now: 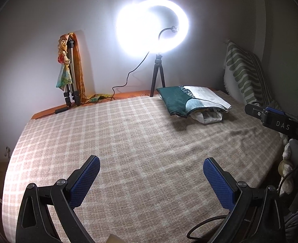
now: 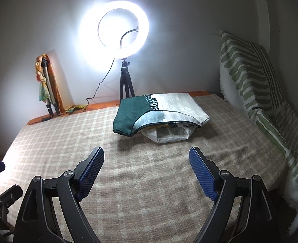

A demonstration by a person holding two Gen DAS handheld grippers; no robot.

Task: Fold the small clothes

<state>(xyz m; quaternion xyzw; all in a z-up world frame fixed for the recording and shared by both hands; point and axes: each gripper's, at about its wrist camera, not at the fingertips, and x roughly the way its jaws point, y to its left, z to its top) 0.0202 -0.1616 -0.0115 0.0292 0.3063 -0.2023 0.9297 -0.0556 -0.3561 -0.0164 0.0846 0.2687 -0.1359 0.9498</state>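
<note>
Hovering above the checked blanket (image 1: 140, 141), the left gripper (image 1: 151, 172) is seen with its blue pads spread wide and nothing caught between them; the right gripper (image 2: 146, 164) is likewise released and empty. Both are judged to be held this way because no garment has been taken up yet, so the fold is read as not begun.

The small clothes (image 2: 161, 111), a green-and-pale stack lying on a white folded piece, are found at about twelve o'clock from the right gripper, well apart from its fingertips. From the left gripper the same stack (image 1: 193, 101) is placed toward one o'clock, farther off. The pile appears to have been set near the far edge so that the middle of the blanket is left free as a working surface, though this is only inferred.

A ring light (image 2: 116, 34) on a small tripod is stood behind the stack at twelve o'clock, probably to light the work. A folded tripod (image 1: 71, 75) draped with scarves is leaned against the wall at ten o'clock.

Only in the left wrist view is the body of the other gripper shown, at three o'clock. Only in the right wrist view is the underside of the stack seen clearly, along with more of the striped cushion (image 2: 248, 73) at two o'clock.
</note>
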